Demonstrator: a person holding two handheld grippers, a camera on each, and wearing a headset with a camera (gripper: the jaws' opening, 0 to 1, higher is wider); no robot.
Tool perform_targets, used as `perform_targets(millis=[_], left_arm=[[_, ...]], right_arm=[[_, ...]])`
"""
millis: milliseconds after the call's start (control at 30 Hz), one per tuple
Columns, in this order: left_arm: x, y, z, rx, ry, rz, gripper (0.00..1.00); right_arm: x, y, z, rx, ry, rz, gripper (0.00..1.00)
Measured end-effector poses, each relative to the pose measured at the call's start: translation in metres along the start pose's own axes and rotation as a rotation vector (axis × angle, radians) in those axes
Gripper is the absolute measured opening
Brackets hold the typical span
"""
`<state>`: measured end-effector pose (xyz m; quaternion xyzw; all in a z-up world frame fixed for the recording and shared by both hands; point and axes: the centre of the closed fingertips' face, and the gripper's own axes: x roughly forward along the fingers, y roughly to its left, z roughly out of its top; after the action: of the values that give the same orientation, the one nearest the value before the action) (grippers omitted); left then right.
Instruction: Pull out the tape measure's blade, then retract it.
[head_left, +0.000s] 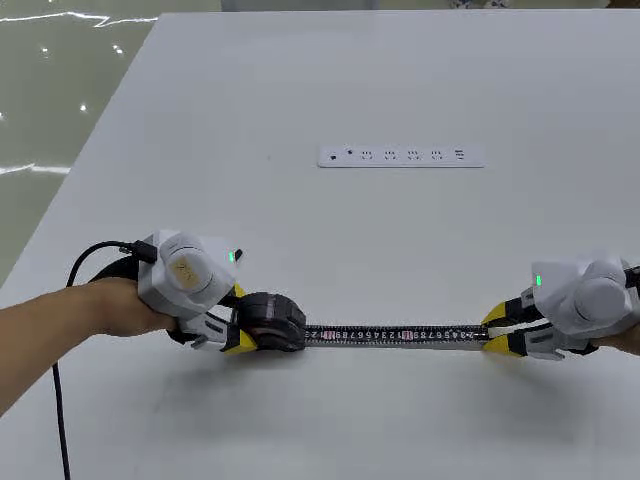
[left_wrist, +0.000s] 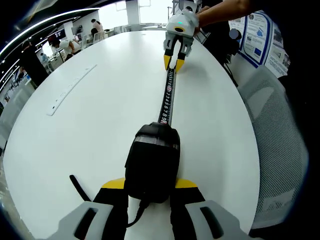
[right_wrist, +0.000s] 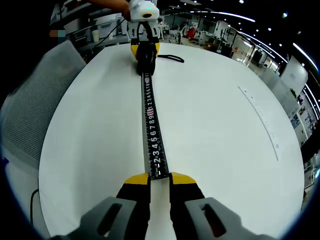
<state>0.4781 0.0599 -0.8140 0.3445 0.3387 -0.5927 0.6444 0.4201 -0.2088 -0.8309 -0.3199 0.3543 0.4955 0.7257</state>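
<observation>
L gripper (head_left: 238, 330) is clamping the tape measure case (head_left: 272, 322) toward the table's (head_left: 400, 80) near-left corner, anchoring it. R gripper (head_left: 498, 329) is pinching the blade (head_left: 400, 334) tip, jaws nearly closed, holding it taut along the near edge. Judged: step 1 done, retraction pending.

The left tongs (head_left: 243, 320) and right tongs (head_left: 496, 329) have pale grey housings, yellow-tipped jaws and green lights; a black cable (head_left: 57, 420) runs at lower left.

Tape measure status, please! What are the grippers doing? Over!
Left gripper shut on the case. Right gripper shut on blade tip, blade pulled out. Power strip well clear.
</observation>
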Motion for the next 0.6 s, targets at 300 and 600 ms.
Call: perform_targets(millis=[300, 600], left_arm=[[0.0008, 0.0002, 0.0004, 0.007, 0.008, -0.003, 0.29], [0.0014, 0.0011, 0.0000, 0.012, 0.014, -0.009, 0.30]], right_arm=[[-0.0002, 0.0011, 0.0004, 0.013, 0.011, 0.016, 0.14], [0.0004, 0.0002, -0.0012, 0.022, 0.014, 0.022, 0.15]])
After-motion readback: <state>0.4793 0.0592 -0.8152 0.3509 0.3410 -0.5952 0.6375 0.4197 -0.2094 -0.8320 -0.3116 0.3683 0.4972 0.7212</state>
